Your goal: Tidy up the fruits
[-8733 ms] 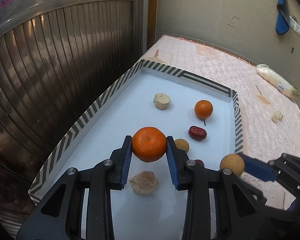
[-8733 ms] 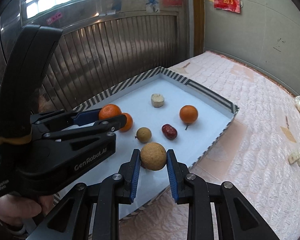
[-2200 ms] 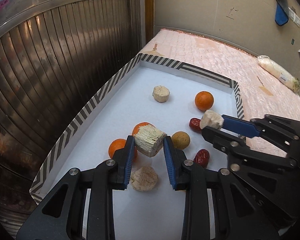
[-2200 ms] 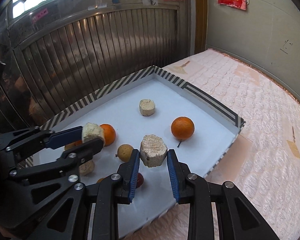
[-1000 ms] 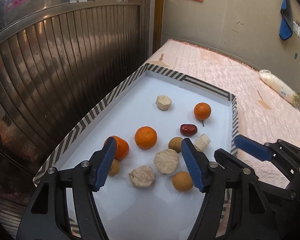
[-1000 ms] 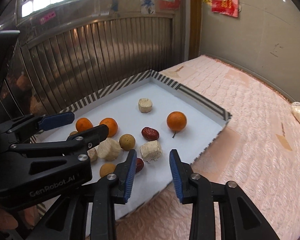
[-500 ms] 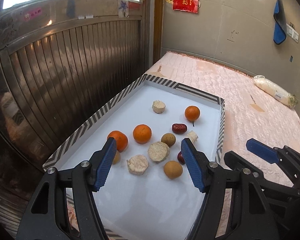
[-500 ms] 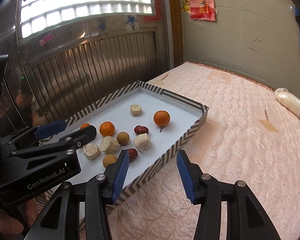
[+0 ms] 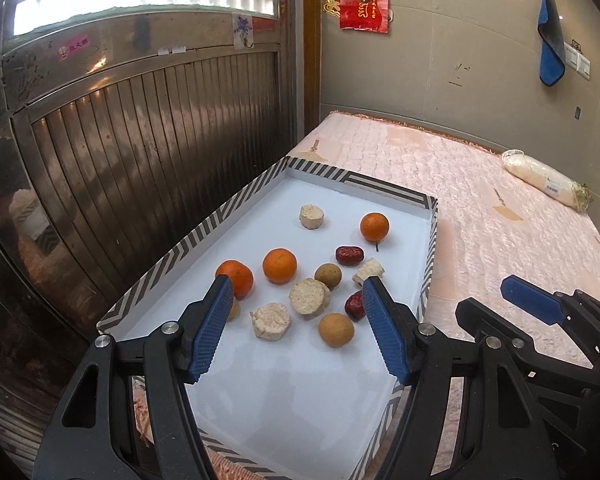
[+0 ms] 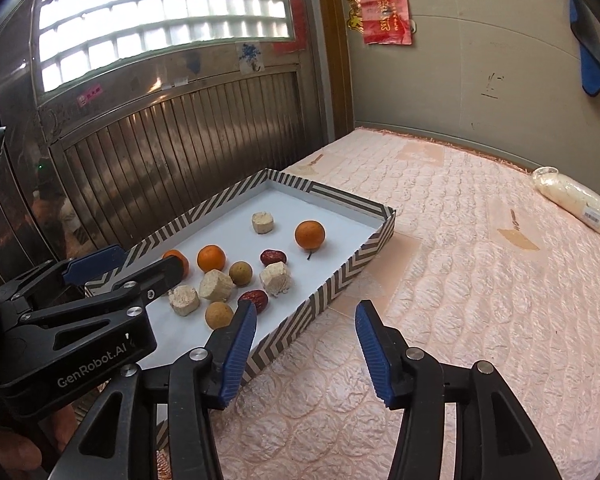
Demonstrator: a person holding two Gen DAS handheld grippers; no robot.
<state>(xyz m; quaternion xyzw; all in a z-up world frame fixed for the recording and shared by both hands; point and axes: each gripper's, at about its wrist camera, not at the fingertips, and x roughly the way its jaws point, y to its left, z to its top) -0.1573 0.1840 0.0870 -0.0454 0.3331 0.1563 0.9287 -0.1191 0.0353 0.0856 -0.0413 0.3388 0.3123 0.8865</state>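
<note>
A white tray with a striped rim (image 9: 188, 240) (image 10: 340, 276) lies on a pink quilted mattress. In it lie three oranges, such as one at the far right (image 9: 374, 227) (image 10: 309, 234), two red dates (image 9: 349, 255) (image 10: 273, 257), brown round fruits (image 9: 336, 329) (image 10: 219, 315) and several beige cut chunks (image 9: 309, 296) (image 10: 216, 285). My left gripper (image 9: 296, 312) is open and empty, held above the tray's near half. My right gripper (image 10: 305, 326) is open and empty, over the mattress just right of the tray's near corner.
A ribbed metal door (image 9: 140, 152) runs along the tray's left side. A wrapped white bundle (image 9: 544, 178) (image 10: 576, 200) lies at the mattress's far right. The wall (image 10: 480, 60) stands behind, with a red paper and a blue cloth hanging on it.
Both grippers let go of the beige chunks they held 2.2 s ago; the chunks now lie in the tray. Both grippers have since drawn back and up, open.
</note>
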